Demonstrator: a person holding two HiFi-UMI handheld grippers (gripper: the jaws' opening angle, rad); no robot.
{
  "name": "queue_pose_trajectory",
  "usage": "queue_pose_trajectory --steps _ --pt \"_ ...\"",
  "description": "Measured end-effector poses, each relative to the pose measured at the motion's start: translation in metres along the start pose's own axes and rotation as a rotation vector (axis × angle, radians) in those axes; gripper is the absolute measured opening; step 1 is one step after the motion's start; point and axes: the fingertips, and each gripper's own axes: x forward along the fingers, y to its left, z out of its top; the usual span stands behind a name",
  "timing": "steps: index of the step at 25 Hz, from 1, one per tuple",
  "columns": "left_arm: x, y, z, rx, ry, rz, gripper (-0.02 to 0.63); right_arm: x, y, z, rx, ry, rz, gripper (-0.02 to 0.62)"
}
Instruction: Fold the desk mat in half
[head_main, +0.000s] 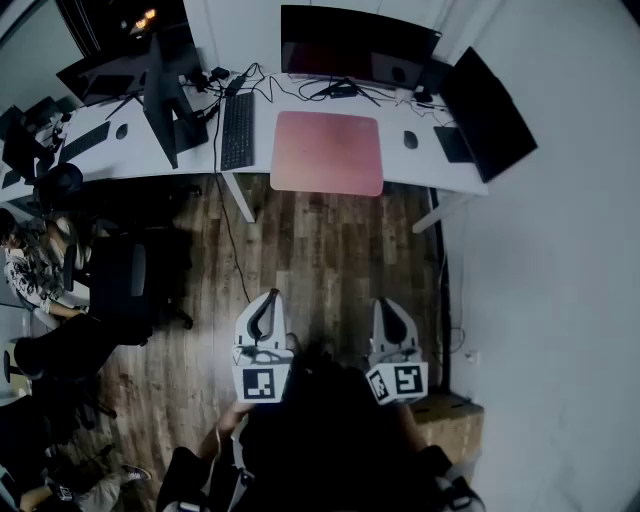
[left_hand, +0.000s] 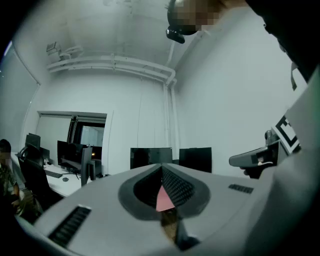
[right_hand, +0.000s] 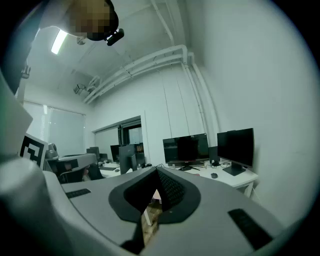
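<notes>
Mat lies flat and unfolded on desk at upper centre of head view, keyboard just left of it, mouse to its right; left gripper and right gripper sit at lower centre over the floor, well apart from mat, both with jaws pressed together and holding nothing. Risks, as I judge: jaws arriving closed would only shove the mat edge instead of pinching it; uneven lift by the two sides would skew the fold; a wide swing could knock keyboard or mouse.
</notes>
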Motion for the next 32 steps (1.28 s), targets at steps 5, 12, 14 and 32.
queue_pose_trajectory --steps 5,12,14,32 --pt "0.001 0.002 0.001 0.01 0.0 0.001 0.008 0.003 0.005 0.007 0.012 -0.002 0.007 0.008" --pt "-0.003 0.001 0.013 -0.001 -0.046 -0.032 0.008 -0.002 0.005 0.023 -0.029 -0.075 -0.018 0.008" --pt "-0.004 0.007 0.018 0.019 -0.077 -0.037 0.011 -0.002 0.004 0.031 -0.027 -0.117 -0.038 0.011" --pt "0.006 0.042 -0.038 -0.047 0.027 -0.089 0.147 0.03 0.038 -0.015 -0.047 -0.003 -0.061 0.114"
